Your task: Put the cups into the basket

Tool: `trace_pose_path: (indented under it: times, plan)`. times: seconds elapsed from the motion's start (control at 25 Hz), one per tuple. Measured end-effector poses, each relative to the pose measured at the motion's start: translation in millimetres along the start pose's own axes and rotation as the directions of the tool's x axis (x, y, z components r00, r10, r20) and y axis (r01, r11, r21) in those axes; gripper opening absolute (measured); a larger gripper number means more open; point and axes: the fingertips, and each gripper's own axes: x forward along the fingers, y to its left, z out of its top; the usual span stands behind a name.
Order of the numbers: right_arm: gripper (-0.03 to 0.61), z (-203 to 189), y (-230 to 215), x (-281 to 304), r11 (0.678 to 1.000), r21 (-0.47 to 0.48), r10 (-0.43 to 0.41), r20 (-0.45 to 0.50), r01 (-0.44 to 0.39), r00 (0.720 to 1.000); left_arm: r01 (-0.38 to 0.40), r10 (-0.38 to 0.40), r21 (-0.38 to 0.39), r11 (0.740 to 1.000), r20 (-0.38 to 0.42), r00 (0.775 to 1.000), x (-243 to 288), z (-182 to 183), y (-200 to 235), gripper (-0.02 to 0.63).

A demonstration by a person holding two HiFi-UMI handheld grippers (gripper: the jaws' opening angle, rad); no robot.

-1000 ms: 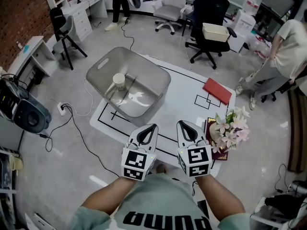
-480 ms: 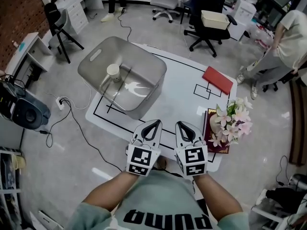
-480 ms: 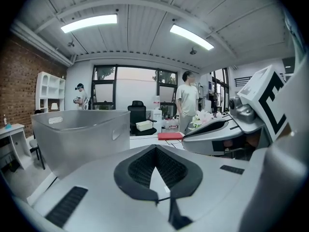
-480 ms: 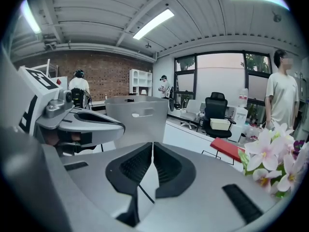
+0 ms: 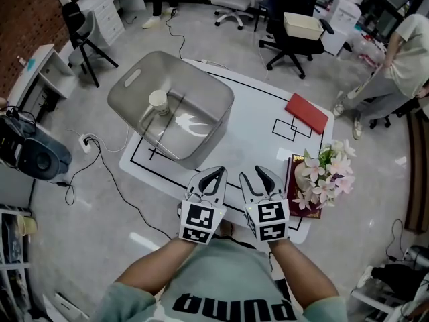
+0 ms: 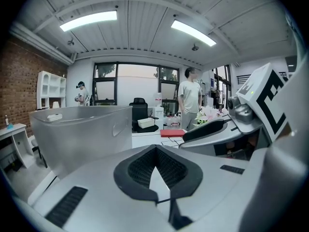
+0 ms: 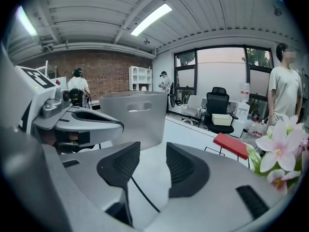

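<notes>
Since the right gripper (image 5: 251, 177) has just been opening its jaws with nothing between them, it carries no cup. The left gripper (image 5: 216, 174) is closed tip to tip, likewise empty. Both sit at lower centre of the head view, by the near edge of the table (image 5: 255, 116), well apart from the basket (image 5: 208, 143). One pale cup (image 5: 158, 101) stands upright inside the basket, upper left of centre. No other cup shows on the table. Judgement: task likely complete.
</notes>
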Motion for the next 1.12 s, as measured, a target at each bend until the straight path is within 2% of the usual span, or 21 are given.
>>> trace_pose_path:
  times: [0.12,0.36,0.72,1.12]
  plan:
    - [0.222,-4.4,-1.8,12.4,1.000,0.003,0.008,-0.031,-0.008,0.999,-0.007,0.007,-0.005,1.000,-0.013,1.000,5.7,-4.0,4.8,0.005]
    - [0.246,-15.7,-11.2,38.8,1.000,0.007,0.003,-0.071,-0.002,0.997,-0.013,0.012,-0.021,1.000,-0.043,0.999,19.5,-15.1,10.7,0.006]
    - [0.299,-46.2,-25.8,78.3,1.000,0.016,-0.002,-0.169,0.005,0.986,-0.007,0.001,-0.045,0.999,-0.128,0.992,37.3,-47.0,21.7,0.005]
    - [0.331,-60.3,-28.6,112.7,1.000,0.010,0.014,-0.205,-0.012,0.979,0.011,-0.025,-0.068,0.998,-0.205,0.978,63.3,-77.7,23.4,0.006]
